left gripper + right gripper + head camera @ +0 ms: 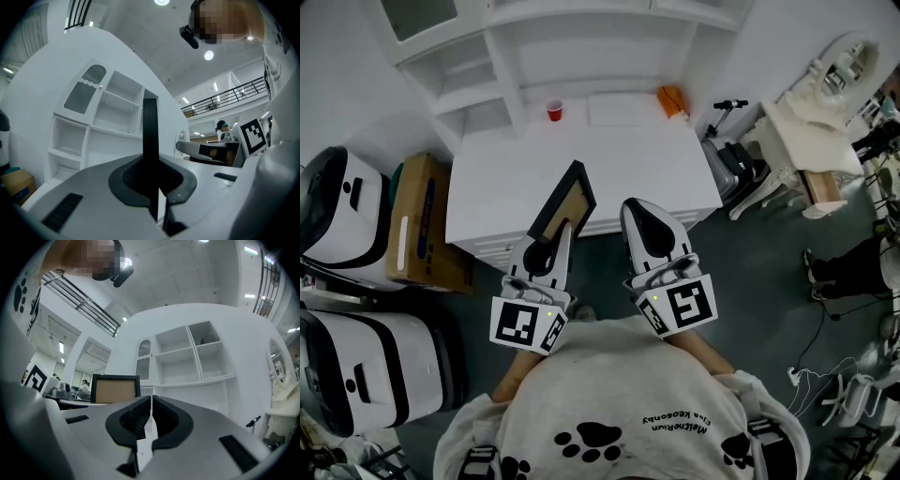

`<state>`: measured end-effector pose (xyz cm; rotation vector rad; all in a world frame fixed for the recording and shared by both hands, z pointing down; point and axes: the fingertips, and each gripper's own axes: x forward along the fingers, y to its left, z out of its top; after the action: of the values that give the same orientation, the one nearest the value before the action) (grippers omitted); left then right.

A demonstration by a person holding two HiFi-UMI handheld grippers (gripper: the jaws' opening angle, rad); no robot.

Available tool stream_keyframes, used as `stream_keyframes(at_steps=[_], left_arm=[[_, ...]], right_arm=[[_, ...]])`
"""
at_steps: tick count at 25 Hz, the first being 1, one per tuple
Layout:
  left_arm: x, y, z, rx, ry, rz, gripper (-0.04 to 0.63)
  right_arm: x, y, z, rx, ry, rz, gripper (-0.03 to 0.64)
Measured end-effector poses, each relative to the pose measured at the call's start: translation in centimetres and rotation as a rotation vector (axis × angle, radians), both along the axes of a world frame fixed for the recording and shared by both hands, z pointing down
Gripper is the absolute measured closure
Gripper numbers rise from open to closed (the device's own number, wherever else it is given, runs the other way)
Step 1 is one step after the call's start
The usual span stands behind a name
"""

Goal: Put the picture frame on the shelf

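The picture frame, black-rimmed with a tan board, is held upright and edge-on over the front of the white counter. My left gripper is shut on its lower edge. In the left gripper view the frame rises as a thin black bar out of the left gripper. To its right, my right gripper is shut with nothing in it. The right gripper view shows the right gripper closed and the frame face-on at left. The white shelf unit stands behind the counter.
A red cup and an orange object sit at the back of the counter. A cardboard box and white cases stand on the floor at left. A scooter and a white dressing table are at right.
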<state>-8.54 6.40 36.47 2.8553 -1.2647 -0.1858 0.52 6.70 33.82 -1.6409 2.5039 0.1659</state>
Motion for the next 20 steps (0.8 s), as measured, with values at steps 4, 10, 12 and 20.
stream_keyframes(at_steps=[4, 10, 12, 20], left_arm=[[-1.0, -2.2, 0.0, 0.01, 0.001, 0.029, 0.568], [-1.5, -4.7, 0.1, -0.002, 0.001, 0.045, 0.568], [-1.6, -5.0, 0.0, -0.006, 0.003, 0.045, 0.568], [-1.7, -6.0, 0.1, -0.004, 0.002, 0.041, 0.568]], right_arm=[[-1.1, -1.9, 0.1, 0.008, 0.003, 0.022, 0.577], [-1.1, -4.1, 0.5, -0.015, -0.002, 0.05, 0.575], [-1.2, -4.5, 0.3, -0.016, -0.003, 0.051, 0.575], [-1.4, -6.0, 0.0, 0.0, -0.014, 0.044, 0.577]])
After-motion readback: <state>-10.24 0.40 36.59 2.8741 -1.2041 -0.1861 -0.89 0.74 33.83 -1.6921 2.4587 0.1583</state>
